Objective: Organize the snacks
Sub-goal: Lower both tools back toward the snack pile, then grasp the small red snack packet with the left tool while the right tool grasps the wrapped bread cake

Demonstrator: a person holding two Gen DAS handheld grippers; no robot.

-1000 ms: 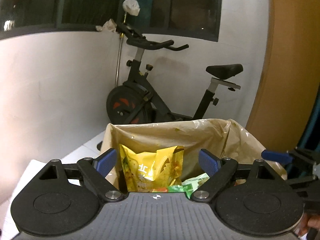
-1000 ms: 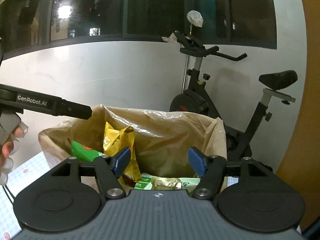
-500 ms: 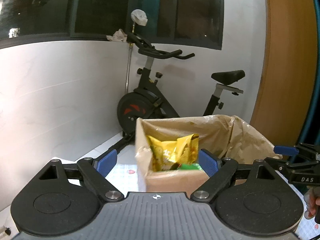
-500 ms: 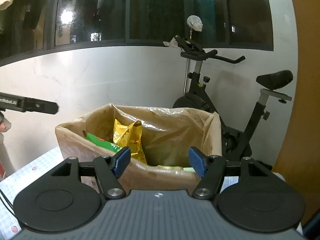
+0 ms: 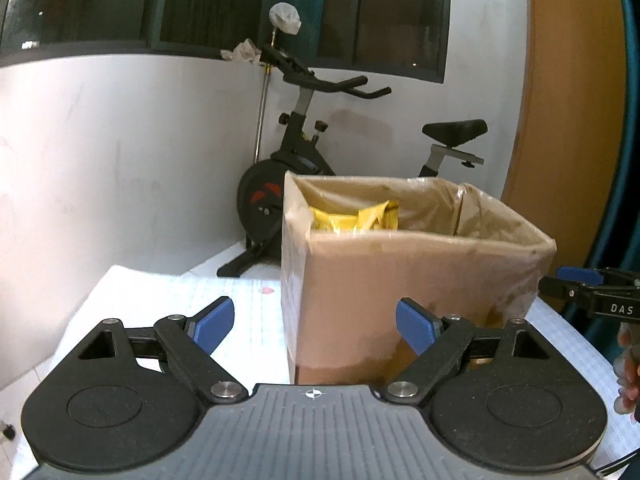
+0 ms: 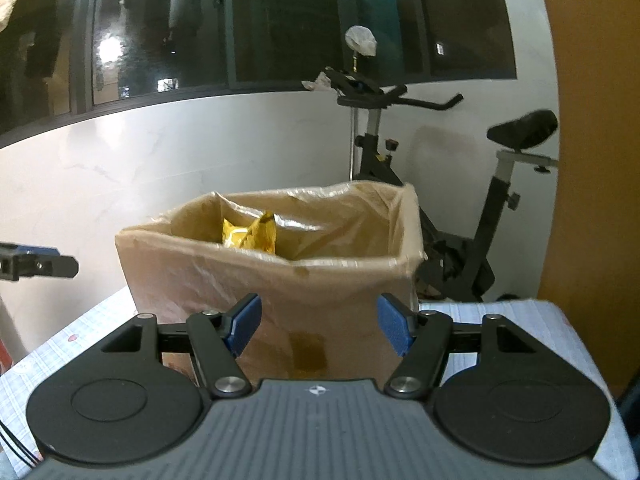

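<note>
Black linkage arms, silver screws, blue fingers (image 5: 212, 324), ribbed grey housing.

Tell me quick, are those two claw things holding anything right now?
Left gripper: jaws open, holding nothing.
Right gripper: jaws open, holding nothing; the cardboard box stands beyond it.

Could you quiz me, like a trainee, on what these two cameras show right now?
1. True or false: the left gripper holds a snack.
2. What colour is the packet sticking up inside the lined box?
3. What stands behind the box: A) a chair, B) an exercise bike, C) a ladder?

Key: 1. False, nothing is between its fingers. 2. Yellow. 3. B.
</note>
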